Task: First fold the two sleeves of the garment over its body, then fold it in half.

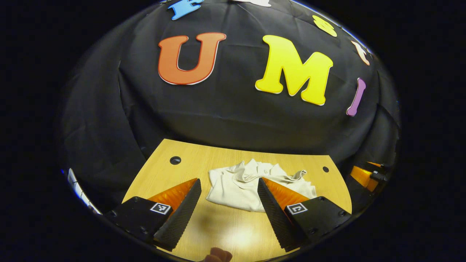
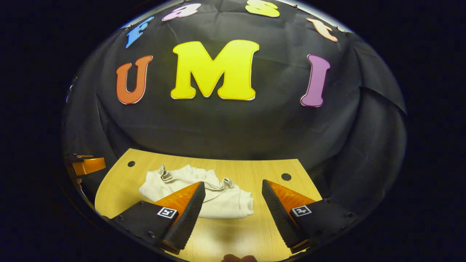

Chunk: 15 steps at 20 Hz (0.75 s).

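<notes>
The garment (image 1: 240,183), a pale cream top, lies bunched and rumpled on the wooden counter (image 1: 204,160), toward the middle of the board and closer to its far edge than to the near one; in the right gripper view the same garment (image 2: 214,198) sits left of centre. Its folds are heaped along the far side, with a collar or cuff standing up at one end, and its near hem lies flat on the wood. Sleeves cannot be told apart from the body in this heap. Bare wood runs all around the cloth: a broad strip in front of it, narrower margins to either side and behind. The counter's far edge is straight and meets the black cloth wall; its side edges angle inward. Two dark round holes (image 1: 175,160) are set near the far corners. The left tool (image 1: 228,185) is held above the near strip of wood with its fingers spread wide, gripping nothing, one fingertip overlapping the garment's near right part in view. The right tool (image 2: 233,187) is likewise spread wide and gripping nothing, one fingertip overlapping the cloth. The right tool's body (image 1: 366,174) shows beyond the counter's right edge in the left gripper view.
</notes>
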{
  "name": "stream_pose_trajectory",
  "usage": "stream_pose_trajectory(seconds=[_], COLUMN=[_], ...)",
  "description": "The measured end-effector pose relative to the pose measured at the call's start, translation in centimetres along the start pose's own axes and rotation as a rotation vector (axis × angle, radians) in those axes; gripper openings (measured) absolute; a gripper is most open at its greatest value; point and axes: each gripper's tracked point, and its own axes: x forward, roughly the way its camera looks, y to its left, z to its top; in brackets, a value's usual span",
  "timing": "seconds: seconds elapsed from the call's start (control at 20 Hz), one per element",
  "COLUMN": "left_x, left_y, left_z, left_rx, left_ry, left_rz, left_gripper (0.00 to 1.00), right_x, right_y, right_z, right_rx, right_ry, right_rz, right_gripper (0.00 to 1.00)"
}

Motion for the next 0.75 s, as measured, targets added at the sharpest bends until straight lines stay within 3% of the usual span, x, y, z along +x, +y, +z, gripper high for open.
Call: stream_pose_trajectory(seconds=[0.25, 0.4, 0.45, 0.5, 0.75], left_x=[-6.1, -9.5, -10.4, -11.5, -14.5], left_y=[0.7, 0.9, 0.7, 0.8, 0.1], left_z=[0.3, 0.7, 1.0, 1.0, 1.2], left_rx=[-0.014, -0.006, 0.002, 0.008, 0.026], left_ry=[-0.131, -0.207, -0.23, -0.248, -0.317], left_rz=[0.034, 0.04, 0.043, 0.047, 0.039], left_gripper=[0.99, 0.98, 0.88, 0.98, 0.98], right_x=[-2.1, -4.2, -5.0, -5.6, -6.5], right_y=[-0.9, -0.4, -0.6, -0.5, 1.9], right_z=[2.0, 2.6, 2.3, 2.3, 1.8], right_rx=[-0.014, -0.019, -0.021, -0.011, 0.018], right_ry=[-0.162, -0.199, -0.202, -0.209, -0.217], right_rz=[-0.037, -0.018, -0.026, -0.022, 0.039], right_gripper=[0.96, 0.95, 0.95, 0.95, 0.95])
